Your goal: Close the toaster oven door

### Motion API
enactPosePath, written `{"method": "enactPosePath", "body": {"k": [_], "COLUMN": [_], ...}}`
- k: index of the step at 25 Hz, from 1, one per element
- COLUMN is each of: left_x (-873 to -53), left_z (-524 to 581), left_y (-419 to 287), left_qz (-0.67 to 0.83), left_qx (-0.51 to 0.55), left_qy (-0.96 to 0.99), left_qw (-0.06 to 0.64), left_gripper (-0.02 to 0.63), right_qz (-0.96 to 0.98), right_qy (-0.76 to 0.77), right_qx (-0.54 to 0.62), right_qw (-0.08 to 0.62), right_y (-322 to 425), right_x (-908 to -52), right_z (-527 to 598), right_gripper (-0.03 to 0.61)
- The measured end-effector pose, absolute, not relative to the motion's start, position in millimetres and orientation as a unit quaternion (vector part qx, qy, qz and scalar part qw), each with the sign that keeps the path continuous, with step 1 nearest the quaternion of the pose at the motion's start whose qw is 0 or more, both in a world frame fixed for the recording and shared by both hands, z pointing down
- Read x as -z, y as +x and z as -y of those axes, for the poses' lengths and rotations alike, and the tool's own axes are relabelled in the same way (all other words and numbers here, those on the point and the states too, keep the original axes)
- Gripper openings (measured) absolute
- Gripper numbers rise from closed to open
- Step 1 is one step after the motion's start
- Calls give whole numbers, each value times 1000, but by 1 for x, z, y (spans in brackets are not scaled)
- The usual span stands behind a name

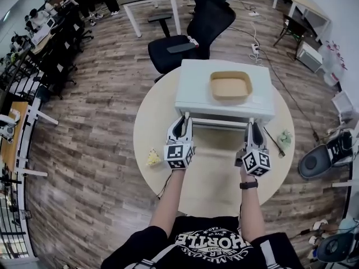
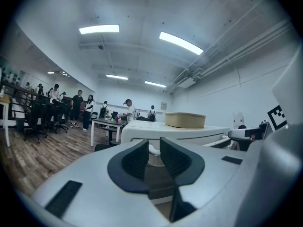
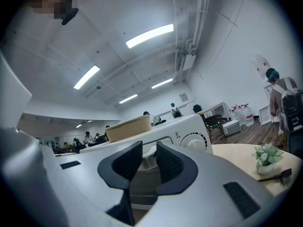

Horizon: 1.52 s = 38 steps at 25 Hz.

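The left tool [image 1: 182, 122] is clenching on the left end of the white door handle [image 1: 216, 123], and in the left gripper view its dark pads [image 2: 137, 160] are sitting on either side of the handle's white end piece [image 2: 152, 150]. The right tool [image 1: 251, 125] is gripping the handle's right end in the same way, with the pale bar [image 3: 144, 159] showing between its jaws in the right gripper view. Both tools are pointing level toward the front of the toaster oven [image 1: 196, 88], with a forearm reaching up to each from the bottom of the head view. The handle is lying just under the oven's front top edge, but how far it is swung shut cannot be told. The white oven is standing at the upper centre of the round beige tabletop [image 1: 157, 122], with a tan tray [image 1: 230, 87] resting on its roof and a dial [image 3: 193, 142] showing on its front at the right. A small yellow thing [image 1: 152, 159] is lying on the tabletop left of the left tool, and a little green plant [image 1: 285, 138] is standing right of the oven. A black office chair [image 1: 190, 35] is standing beyond the tabletop, at the upper middle of the frame.
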<state>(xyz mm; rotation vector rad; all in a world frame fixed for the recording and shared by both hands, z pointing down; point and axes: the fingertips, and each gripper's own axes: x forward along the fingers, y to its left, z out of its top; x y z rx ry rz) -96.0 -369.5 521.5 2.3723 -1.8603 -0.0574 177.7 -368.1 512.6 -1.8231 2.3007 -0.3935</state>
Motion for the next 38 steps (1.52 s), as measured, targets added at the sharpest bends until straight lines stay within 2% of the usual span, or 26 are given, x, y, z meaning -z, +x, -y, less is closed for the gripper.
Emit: {"method": "enactPosePath", "body": {"k": [11,22,26,38], "left_x": [-517,-513,-511,-491], "left_z": [355,273,241,158], "left_y": [-99,-118,-119,-123], "left_qz": [615,603,592,567], "left_qx": [-7,-25,-42,-48], "left_qy": [784,792,801,821], "left_qw": [81,95,78,59], "left_gripper": [92,91,89,43], "right_qz": [-785,-788,-779,-790], "right_qy": [-594,-585,-599,-586], "right_qx": [166,187,188,177], "right_qw": [59,26,5,-38], "right_y": [178,144,137,99], "right_x": [-510,-519,-521,-513], "right_z": [356,279,252,168], "right_gripper": [126,126,126,76]}}
